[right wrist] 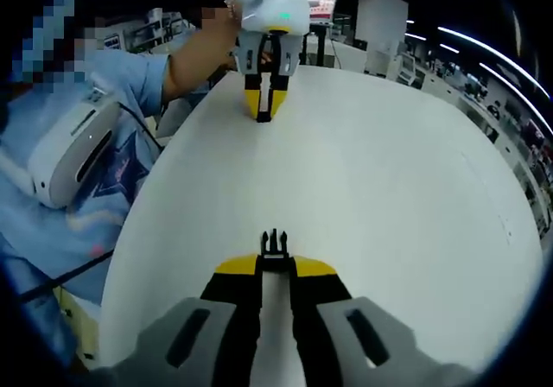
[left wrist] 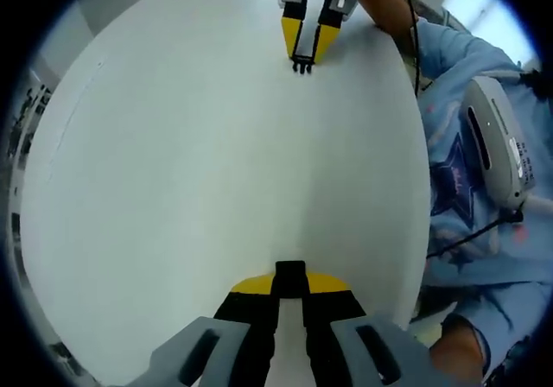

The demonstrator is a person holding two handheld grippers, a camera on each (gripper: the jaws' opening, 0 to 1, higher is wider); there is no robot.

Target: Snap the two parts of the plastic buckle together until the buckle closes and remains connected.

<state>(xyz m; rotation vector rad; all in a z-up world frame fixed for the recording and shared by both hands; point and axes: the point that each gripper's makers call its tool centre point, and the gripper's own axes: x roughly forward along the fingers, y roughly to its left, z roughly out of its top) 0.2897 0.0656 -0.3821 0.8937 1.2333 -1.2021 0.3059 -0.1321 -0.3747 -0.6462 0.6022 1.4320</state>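
The left gripper (left wrist: 290, 285) is closed on the socket half (left wrist: 290, 276) of the buckle; this half is a dark block seated between the jaw tips, and it is held above the near edge of the white table (left wrist: 199, 162). The right gripper (right wrist: 275, 256) is closed on the pronged half (right wrist: 274, 242), with the prongs projecting forward past the jaw tips. In the left gripper view, the right gripper appears at the far edge of the table with the prongs pointing toward the camera. In the right gripper view, the left gripper appears at the opposite edge, gripped by a person's hand (right wrist: 226, 26). The two halves are well apart, with bare table surface between them, and they face each other along roughly the same line. Judged from this position, both halves are picked up and aligned; the approach, insertion of the prongs into the socket, and the latch are not yet done. Count: two grippers, two buckle halves, one table. A person in a light blue top (right wrist: 95, 158) sits at the table's side.
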